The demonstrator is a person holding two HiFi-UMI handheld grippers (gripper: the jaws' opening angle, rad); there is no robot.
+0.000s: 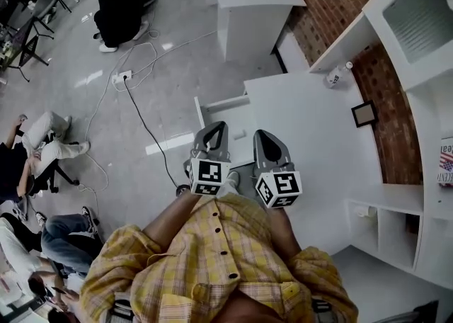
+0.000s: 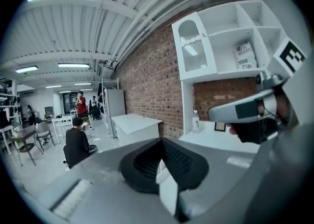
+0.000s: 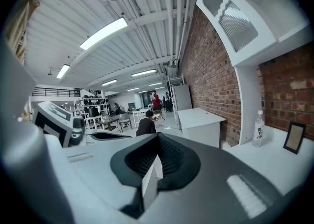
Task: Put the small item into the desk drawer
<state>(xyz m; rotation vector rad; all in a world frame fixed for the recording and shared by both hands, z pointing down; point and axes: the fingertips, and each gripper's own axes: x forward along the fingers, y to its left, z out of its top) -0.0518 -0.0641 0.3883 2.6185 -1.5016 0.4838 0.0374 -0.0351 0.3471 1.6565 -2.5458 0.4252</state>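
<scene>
Head view: left claw (image 1: 216, 130) and right claw (image 1: 266, 137) side by side, raised over the open drawer (image 1: 205, 112) of the desk (image 1: 304, 123). Small pale item (image 1: 239, 134), kind unclear, apparently in the drawer, below and between the two claws' tips. Bottle (image 1: 338, 75) and frame (image 1: 364, 113) well beyond the right claw.

Left gripper view: jaws pressed together, nothing between. Right claw close alongside; bottle and frame ahead.

Right gripper view: jaws together, nothing between. Left claw at its left; bottle and frame ahead to its right.
</scene>
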